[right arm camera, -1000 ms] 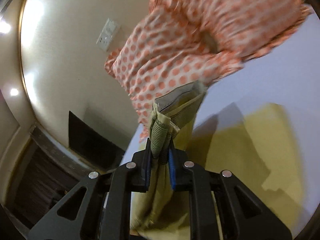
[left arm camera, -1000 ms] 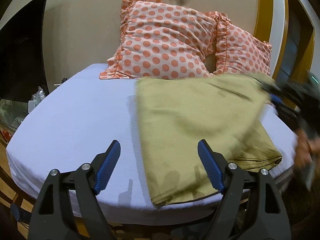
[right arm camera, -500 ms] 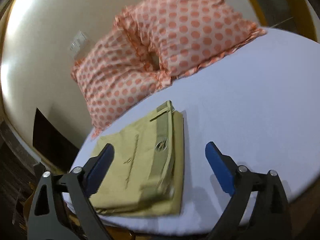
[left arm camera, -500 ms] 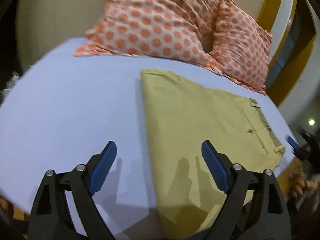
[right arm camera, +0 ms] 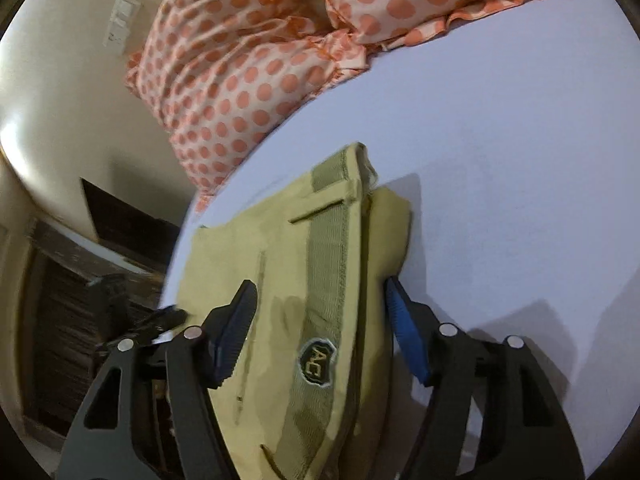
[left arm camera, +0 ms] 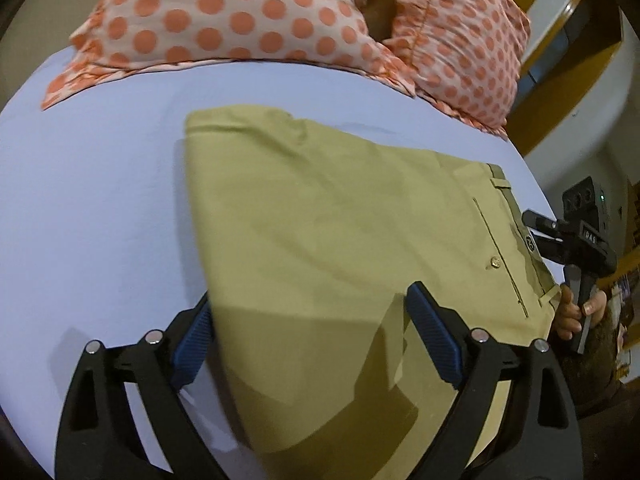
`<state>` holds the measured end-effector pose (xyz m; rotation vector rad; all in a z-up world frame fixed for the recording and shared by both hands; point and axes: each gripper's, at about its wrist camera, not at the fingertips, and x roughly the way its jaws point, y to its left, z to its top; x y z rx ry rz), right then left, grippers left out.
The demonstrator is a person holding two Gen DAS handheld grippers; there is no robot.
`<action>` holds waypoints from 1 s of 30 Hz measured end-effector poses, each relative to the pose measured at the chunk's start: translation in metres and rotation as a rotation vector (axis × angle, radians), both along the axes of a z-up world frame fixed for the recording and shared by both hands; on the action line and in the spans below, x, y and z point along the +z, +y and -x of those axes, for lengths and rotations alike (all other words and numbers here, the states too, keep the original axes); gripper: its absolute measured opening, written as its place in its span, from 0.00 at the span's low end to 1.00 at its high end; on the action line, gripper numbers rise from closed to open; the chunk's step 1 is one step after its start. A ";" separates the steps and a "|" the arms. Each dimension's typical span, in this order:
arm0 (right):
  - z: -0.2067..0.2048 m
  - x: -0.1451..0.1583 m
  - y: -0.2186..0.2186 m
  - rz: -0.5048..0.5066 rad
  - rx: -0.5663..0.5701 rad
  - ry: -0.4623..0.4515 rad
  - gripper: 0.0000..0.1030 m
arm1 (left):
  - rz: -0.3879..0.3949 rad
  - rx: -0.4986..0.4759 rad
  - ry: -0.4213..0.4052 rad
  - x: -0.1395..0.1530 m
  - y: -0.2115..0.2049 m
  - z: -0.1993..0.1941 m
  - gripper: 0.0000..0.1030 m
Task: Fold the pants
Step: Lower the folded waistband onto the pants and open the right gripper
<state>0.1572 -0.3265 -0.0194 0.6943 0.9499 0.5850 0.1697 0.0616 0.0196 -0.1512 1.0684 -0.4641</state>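
Observation:
Khaki pants (left arm camera: 328, 240) lie folded flat on the pale lilac bed sheet (left arm camera: 92, 208), waistband toward the right edge. My left gripper (left arm camera: 308, 336) is open, low over the near fold of the pants, its jaws astride the cloth. My right gripper (right arm camera: 320, 320) is open over the waistband (right arm camera: 326, 264) with its dark AC label (right arm camera: 316, 362). In the left wrist view the right gripper (left arm camera: 560, 240) sits at the waistband end, held by a hand.
Two orange polka-dot pillows (left arm camera: 240, 16) lean against the beige wall at the head of the bed. The bed edge drops off beside the waistband, with dark furniture (right arm camera: 80, 320) below. A wall switch plate (right arm camera: 120, 20) is above the pillows.
The right gripper let go of the waistband it held up, and the pants now lie folded flat. Both grippers have dropped closer over the cloth, jaws open.

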 end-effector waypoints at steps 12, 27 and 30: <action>-0.024 0.013 0.013 -0.208 0.118 -0.010 0.15 | 0.067 0.023 0.000 0.016 0.006 -0.021 0.10; -0.050 0.047 -0.037 0.255 -0.312 -0.074 0.53 | -0.275 0.272 -0.166 0.027 0.002 -0.068 0.40; -0.038 0.056 -0.016 0.135 -0.174 -0.113 0.60 | -0.069 0.192 -0.157 0.038 0.000 -0.036 0.54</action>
